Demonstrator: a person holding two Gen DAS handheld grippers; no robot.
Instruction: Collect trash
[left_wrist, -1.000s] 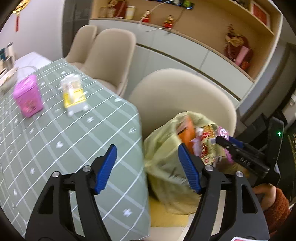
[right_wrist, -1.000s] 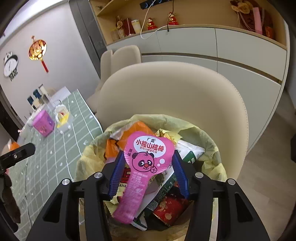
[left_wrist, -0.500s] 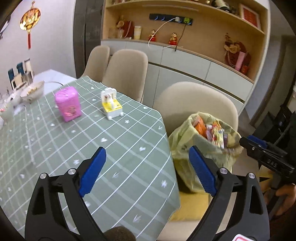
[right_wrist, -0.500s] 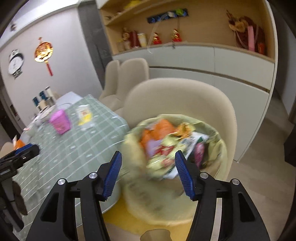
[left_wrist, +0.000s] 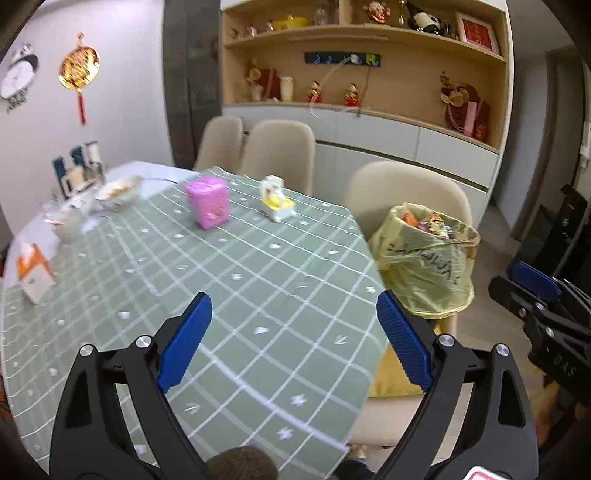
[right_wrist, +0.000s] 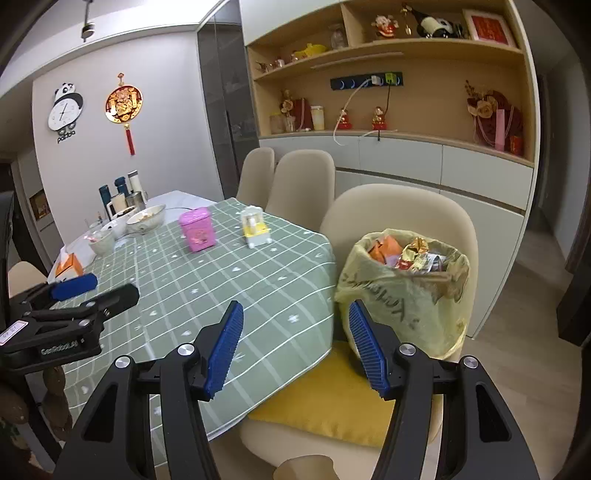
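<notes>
Blurred bowls (left_wrist: 114, 190), contents perhaps snacks

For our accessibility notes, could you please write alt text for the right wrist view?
The open, empty right gripper looks at a full yellow trash bag on a beige chair. Left of it, a green checked table holds a pink box.

the left wrist view is taken from above the near edge of the counter (left_wrist: 258, 295), angled down and forward past the left hand-held gripper (left_wrist: 291, 339). the right wrist view is taken from further right, beside the chair (right_wrist: 399, 221) with the trash bag (right_wrist: 402, 295). counter, bag, chairs and shelf wall (right_wrist: 424, 110) are shared by both, seen from some way off.
</notes>
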